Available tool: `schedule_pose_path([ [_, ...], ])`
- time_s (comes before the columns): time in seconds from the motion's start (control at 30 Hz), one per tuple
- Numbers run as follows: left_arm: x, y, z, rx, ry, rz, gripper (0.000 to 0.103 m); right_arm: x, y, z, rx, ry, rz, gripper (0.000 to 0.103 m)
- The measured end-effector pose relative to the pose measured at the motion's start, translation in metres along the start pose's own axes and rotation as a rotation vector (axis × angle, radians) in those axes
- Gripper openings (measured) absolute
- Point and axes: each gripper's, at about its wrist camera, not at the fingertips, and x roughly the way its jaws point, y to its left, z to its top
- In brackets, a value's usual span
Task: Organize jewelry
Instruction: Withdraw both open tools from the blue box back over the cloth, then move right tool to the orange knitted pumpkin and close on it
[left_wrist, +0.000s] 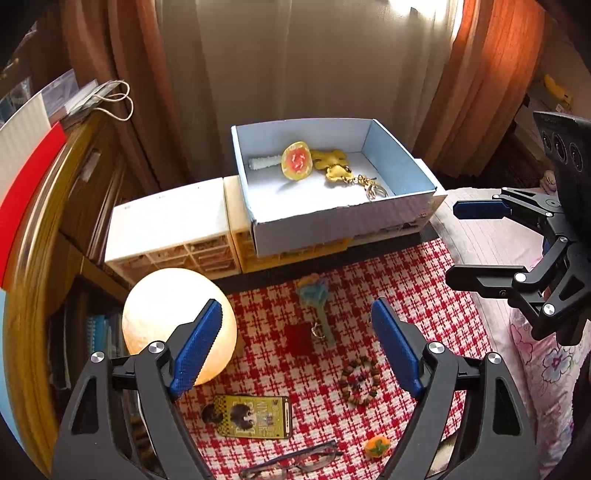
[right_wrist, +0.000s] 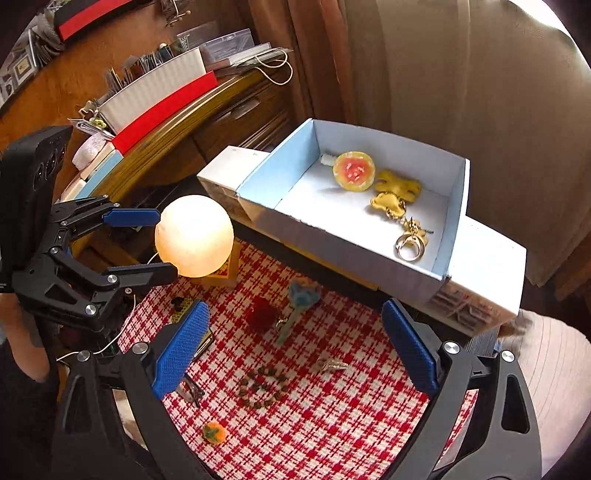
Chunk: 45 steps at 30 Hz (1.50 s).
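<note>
An open blue-lined box (left_wrist: 400, 162) (right_wrist: 280, 173) sits on small drawer units and holds a round orange-and-yellow charm (left_wrist: 296, 161) (right_wrist: 352, 171), a white piece and a yellow plush keychain (left_wrist: 334, 164) (right_wrist: 397, 192) with gold rings. On the red checked cloth (left_wrist: 413, 288) (right_wrist: 332, 424) lie a brown bead bracelet (left_wrist: 360, 382) (right_wrist: 261, 387), a dark red pouch (left_wrist: 298, 338) (right_wrist: 263, 313), a blue-green charm (left_wrist: 314, 291) (right_wrist: 301, 295), a small orange charm (left_wrist: 376, 446) (right_wrist: 213, 432) and a silvery piece (right_wrist: 334, 364). My left gripper (left_wrist: 297, 345) (right_wrist: 168, 243) and right gripper (right_wrist: 295, 354) (left_wrist: 452, 243) are open and empty above the cloth.
A glowing round lamp (left_wrist: 177, 321) (right_wrist: 194, 236) stands at the cloth's left. A yellow phone case (left_wrist: 253, 416) and glasses (left_wrist: 291, 461) lie near the front. White drawer units (left_wrist: 166, 229) back the cloth. A wooden shelf (right_wrist: 177, 125) is left, a floral quilt (left_wrist: 546, 362) right.
</note>
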Motion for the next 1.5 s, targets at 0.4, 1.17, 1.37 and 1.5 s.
schedule_pose_path([
  [0.4, -0.023, 0.018, -0.074, -0.075, -0.040, 0.006, 0.099, -0.011, 0.005, -0.090, 0.104, -0.058, 0.093, 0.096],
  [1.17, -0.005, 0.048, -0.216, -0.199, 0.088, 0.108, 0.099, 0.007, 0.024, -0.228, 0.215, -0.065, 0.103, 0.096],
  [1.37, -0.003, 0.045, -0.239, -0.183, 0.105, 0.079, 0.099, 0.013, 0.018, -0.248, 0.265, -0.069, 0.097, 0.096],
  [1.5, 0.003, 0.042, -0.248, -0.167, 0.123, 0.068, 0.099, 0.014, 0.020, -0.257, 0.276, -0.063, 0.089, 0.096],
])
